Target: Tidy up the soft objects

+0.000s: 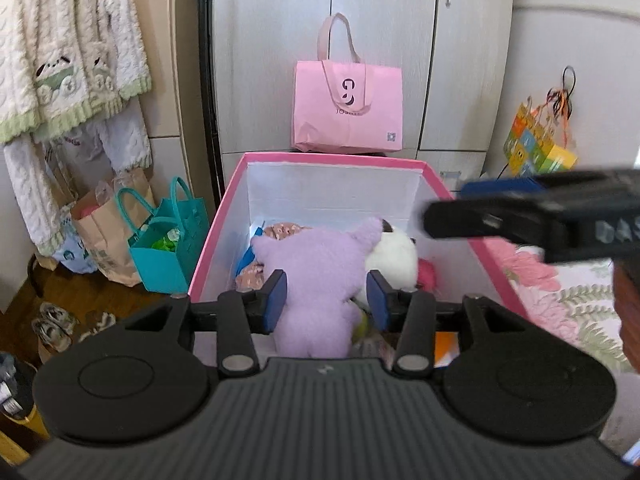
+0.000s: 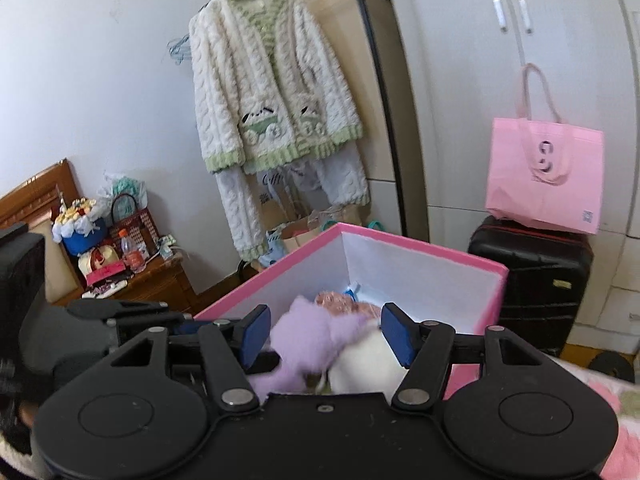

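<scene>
Left gripper [image 1: 326,300]: spread wide over the near edge of the pink storage box [image 1: 216,216], blue pads [image 1: 275,300] standing apart on either side of the purple plush toy [image 1: 316,276]. Contact between pads and plush cannot be confirmed; no squeeze visible in the fabric. Purple plush inside the box, directly ahead of and between the fingers, leaning against a white plush toy [image 1: 394,258] just to its right. Patterned pinkish fabric [image 1: 282,230] lying beyond both plush toys, toward the box's far wall.

Right gripper [image 2: 324,334]: also spread, holding nothing, hanging above the same box [image 2: 420,244] with purple plush [image 2: 308,340] and white plush [image 2: 368,360] below and between the pads. Seen from the left wrist view as a blurred dark body [image 1: 540,216] up and to the right, above the box's right rim.

Beyond the box, straight ahead of the left gripper: pink tote bag [image 1: 348,108] resting on a black suitcase [image 2: 532,276] before a white wardrobe [image 1: 400,20]. Ahead-left: teal bag [image 1: 168,248], brown paper bag [image 1: 102,232], cream cardigan [image 1: 68,48] hanging. To the right: floral bedspread [image 1: 576,304].
</scene>
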Demonstrator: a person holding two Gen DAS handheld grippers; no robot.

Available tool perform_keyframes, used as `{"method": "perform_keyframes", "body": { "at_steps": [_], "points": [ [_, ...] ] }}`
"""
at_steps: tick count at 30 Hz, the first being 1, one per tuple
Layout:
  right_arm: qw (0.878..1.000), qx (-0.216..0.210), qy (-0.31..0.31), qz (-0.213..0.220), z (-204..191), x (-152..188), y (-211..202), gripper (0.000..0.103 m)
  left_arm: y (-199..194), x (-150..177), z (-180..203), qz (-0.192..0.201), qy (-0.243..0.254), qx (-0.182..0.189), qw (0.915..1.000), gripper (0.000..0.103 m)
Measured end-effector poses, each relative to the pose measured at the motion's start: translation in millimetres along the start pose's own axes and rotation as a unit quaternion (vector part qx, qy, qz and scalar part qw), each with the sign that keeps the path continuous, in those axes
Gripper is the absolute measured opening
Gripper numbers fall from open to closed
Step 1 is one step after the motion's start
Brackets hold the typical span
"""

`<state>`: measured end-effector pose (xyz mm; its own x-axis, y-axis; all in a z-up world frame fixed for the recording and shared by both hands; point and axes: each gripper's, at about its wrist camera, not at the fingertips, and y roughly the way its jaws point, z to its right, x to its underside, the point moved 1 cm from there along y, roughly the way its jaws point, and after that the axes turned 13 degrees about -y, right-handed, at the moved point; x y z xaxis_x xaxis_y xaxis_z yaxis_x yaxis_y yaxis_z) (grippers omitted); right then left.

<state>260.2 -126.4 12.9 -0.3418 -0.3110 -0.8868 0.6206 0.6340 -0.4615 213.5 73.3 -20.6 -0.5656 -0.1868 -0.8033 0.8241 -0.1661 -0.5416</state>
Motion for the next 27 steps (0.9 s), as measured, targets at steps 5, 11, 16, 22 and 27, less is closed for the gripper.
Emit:
{"method": "perform_keyframes", "body": {
  "at_steps": [5,11,16,22,27],
  "points": [
    [0.999,0.033,0.008,0.014,-6.1,20.7,-44.3,0.067,-28.8,11.4,7.7,0.012,0.002,0.004,0.9999,0.045],
    [0.996,0.084,0.008,0.033,-16.0,38.7,-88.3,0.067,-68.4,24.6,30.6,0.034,0.018,0.016,0.9991,0.05],
    [0.992,0.12,0.007,0.042,-27.4,49.9,-122.7,0.067,-96.4,36.0,49.5,0.049,0.028,0.029,0.9979,0.053],
    [0.985,0.163,-0.012,0.048,-46.1,58.9,-160.0,0.072,-127.9,49.7,67.4,0.067,0.04,0.049,0.9957,0.055],
    [0.978,0.197,-0.011,0.064,-59.2,70.6,-191.5,0.079,-143.8,63.8,75.1,0.077,0.038,0.052,0.9949,0.06]
  ]
}}
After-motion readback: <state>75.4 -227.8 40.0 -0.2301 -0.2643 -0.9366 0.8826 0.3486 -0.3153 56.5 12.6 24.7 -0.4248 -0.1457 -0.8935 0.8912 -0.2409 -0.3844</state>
